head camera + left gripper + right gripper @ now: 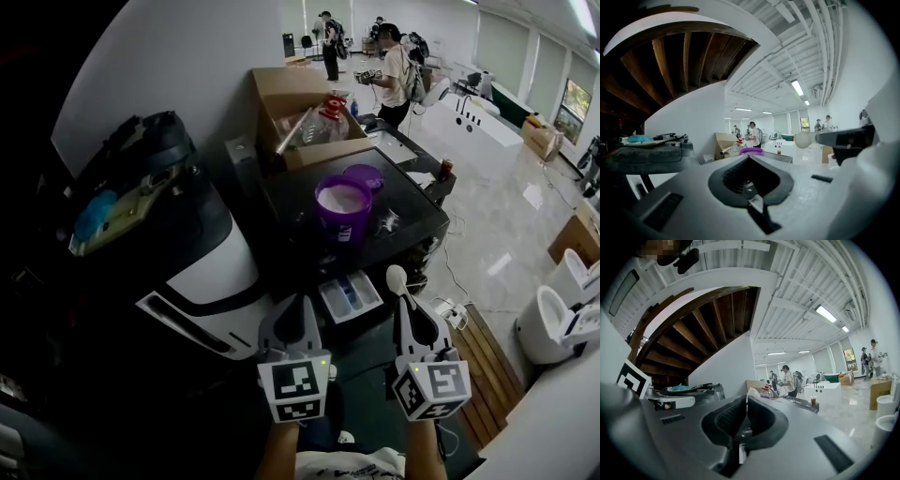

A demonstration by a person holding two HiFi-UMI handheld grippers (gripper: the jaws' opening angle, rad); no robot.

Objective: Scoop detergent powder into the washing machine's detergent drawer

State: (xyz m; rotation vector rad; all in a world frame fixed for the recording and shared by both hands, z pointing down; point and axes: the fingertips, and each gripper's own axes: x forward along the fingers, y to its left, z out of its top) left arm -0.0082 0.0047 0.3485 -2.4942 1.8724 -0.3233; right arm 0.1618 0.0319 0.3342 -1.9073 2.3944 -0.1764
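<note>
A purple tub (342,208) full of white detergent powder stands on the dark washing machine top (417,211), its purple lid (366,175) just behind it. Below the front edge, the detergent drawer (350,295) is pulled out, showing white and blue compartments. My right gripper (405,305) is shut on a white scoop (397,276), whose bowl points up beside the drawer. The scoop (752,394) shows edge-on between the right jaws, and its round bowl (804,139) appears in the left gripper view. My left gripper (306,306) hangs left of the drawer, shut with nothing in it.
An open cardboard box (298,103) with a red-capped bottle (333,106) stands behind the machine. A black-and-white appliance (183,239) fills the left. People (397,73) stand far back. White toilets (561,305) and a wooden pallet (487,364) lie to the right.
</note>
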